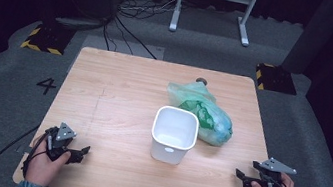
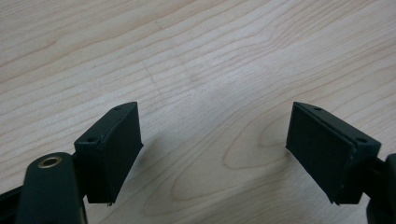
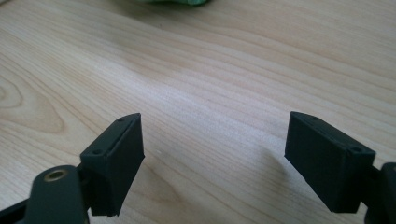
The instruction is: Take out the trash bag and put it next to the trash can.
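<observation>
Resting at near bench edge, both grippers idle | left gripper [image 1: 74, 155] jaws released, empty | right gripper [image 1: 244, 178] jaws released, empty | white square plastic bin [image 1: 174, 134] upright mid-bench, between them | green translucent plastic bag [image 1: 204, 112] touching bin's far-right side, nearer right gripper, long axis diagonal.

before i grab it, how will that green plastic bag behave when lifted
Probably floppy: the green plastic bag is thin, crumpled film that would sag around its contents. Its bulging middle suggests some weight. Lying against the white bin, it may drag or nudge it.
</observation>
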